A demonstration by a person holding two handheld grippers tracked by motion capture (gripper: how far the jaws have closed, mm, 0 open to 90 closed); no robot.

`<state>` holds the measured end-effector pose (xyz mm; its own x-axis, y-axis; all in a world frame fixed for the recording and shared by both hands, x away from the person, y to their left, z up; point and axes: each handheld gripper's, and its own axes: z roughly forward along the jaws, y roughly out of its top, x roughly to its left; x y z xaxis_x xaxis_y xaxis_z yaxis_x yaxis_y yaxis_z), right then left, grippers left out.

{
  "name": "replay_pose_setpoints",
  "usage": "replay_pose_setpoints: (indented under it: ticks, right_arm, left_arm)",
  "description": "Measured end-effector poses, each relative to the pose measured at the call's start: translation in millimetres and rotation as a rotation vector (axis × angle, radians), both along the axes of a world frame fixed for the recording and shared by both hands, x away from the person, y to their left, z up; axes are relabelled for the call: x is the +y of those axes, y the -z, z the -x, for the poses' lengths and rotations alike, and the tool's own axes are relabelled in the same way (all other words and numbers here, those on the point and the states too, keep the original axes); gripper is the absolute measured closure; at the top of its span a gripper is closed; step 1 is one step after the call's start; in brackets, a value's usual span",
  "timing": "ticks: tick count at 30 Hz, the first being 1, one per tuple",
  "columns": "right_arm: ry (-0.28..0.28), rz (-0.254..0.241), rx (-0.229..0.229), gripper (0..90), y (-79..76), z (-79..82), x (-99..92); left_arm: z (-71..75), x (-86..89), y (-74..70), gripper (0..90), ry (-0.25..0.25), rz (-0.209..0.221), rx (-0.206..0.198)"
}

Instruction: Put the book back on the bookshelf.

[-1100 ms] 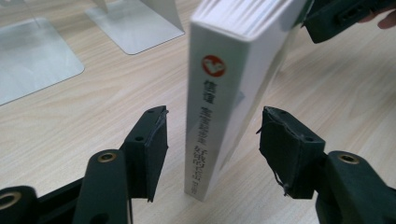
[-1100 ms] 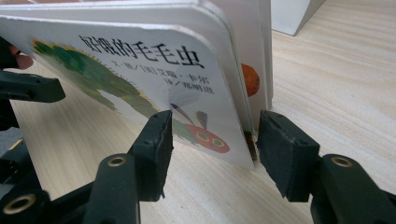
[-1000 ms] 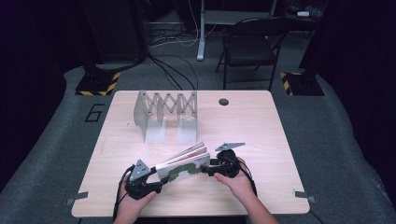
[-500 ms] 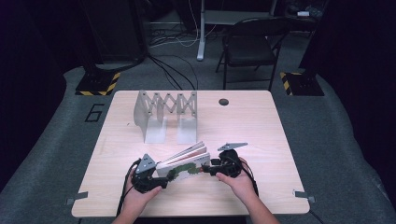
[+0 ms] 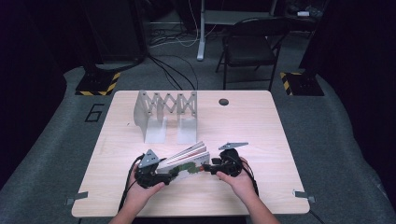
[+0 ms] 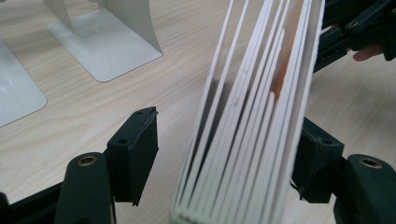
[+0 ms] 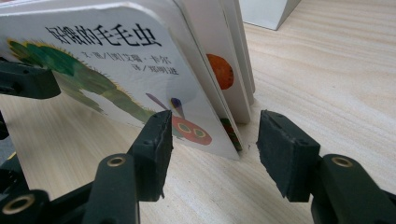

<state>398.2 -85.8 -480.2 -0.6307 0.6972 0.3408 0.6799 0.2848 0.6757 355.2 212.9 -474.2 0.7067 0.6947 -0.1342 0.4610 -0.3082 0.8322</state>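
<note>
Book axis: the board book (image 5: 184, 162) runs lower left to upper right, standing on its edge.
Look: white pages fanned; caterpillar cover.
Place: lower centre of the table (image 5: 261, 126).
Left gripper (image 5: 156, 173): jaws just opening; left pad clear of pages.
Right gripper (image 5: 211, 167): jaws apart around the book's corner, no pad pressing.

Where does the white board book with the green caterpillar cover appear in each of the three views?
High view: the board book lies low centre, between the two grippers.
Left gripper view: its fanned white pages stand centre-right, between the jaws.
Right gripper view: its cover is upper left, corner between the jaws.
Shared landmark: the grey metal bookend rack.
</note>
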Motion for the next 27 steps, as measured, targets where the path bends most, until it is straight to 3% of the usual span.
replay_pose_setpoints:
  ticks: [17, 23, 27]
  right_arm:
    - [0.004, -0.001, 0.013, 44.9, 1.4, -0.7, 1.0]
    - [-0.004, 0.002, 0.005, 44.9, 2.0, -1.2, 1.5]
    - [-0.003, 0.002, 0.006, 44.8, 2.0, -1.0, 1.7]
  left_arm:
    - [-5.0, -6.2, -3.3, 42.9, 0.058, -0.022, -0.011]
    - [-3.9, -6.7, -3.4, 45.0, 0.058, -0.021, -0.005]
    - [1.3, -8.9, -3.9, 50.5, 0.067, -0.035, -0.022]
